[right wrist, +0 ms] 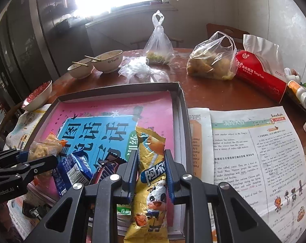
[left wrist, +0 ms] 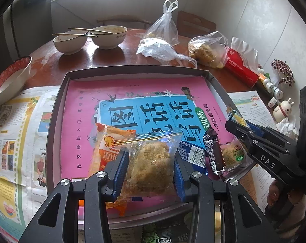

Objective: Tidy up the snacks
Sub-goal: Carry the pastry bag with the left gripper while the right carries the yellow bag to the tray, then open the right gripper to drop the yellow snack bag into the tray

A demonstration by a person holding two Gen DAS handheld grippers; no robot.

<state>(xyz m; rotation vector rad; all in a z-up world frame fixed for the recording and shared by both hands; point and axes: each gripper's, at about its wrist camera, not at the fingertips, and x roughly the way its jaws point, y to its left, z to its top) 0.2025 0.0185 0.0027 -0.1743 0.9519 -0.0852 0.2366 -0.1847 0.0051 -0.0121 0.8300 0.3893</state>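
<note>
My left gripper (left wrist: 149, 158) is shut on a clear-wrapped brown pastry (left wrist: 148, 172), held over the near part of a shallow grey tray (left wrist: 132, 68) lined with a pink and blue book cover. My right gripper (right wrist: 151, 154) is shut on a long yellow cartoon snack packet (right wrist: 153, 200) above the tray's (right wrist: 120, 88) right near corner. Each gripper shows in the other view: the right gripper (left wrist: 231, 124) with the yellow packet (left wrist: 237, 117), the left gripper (right wrist: 37, 157) with the pastry (right wrist: 44, 147). In the tray lie an orange rice-cracker packet (left wrist: 108, 141), a blue packet (left wrist: 193, 154), a dark chocolate bar (left wrist: 213, 154) and a green-labelled pastry (left wrist: 234, 154).
Newspaper sheets (right wrist: 254, 151) lie beside the tray on a brown table. Behind it stand two bowls with chopsticks (left wrist: 88, 38), plastic bags of food (left wrist: 209, 48) and a red tissue pack (left wrist: 242, 66). A red-patterned bowl (left wrist: 9, 79) sits at the left; small bottles and a rabbit figure (left wrist: 282, 109) at the right.
</note>
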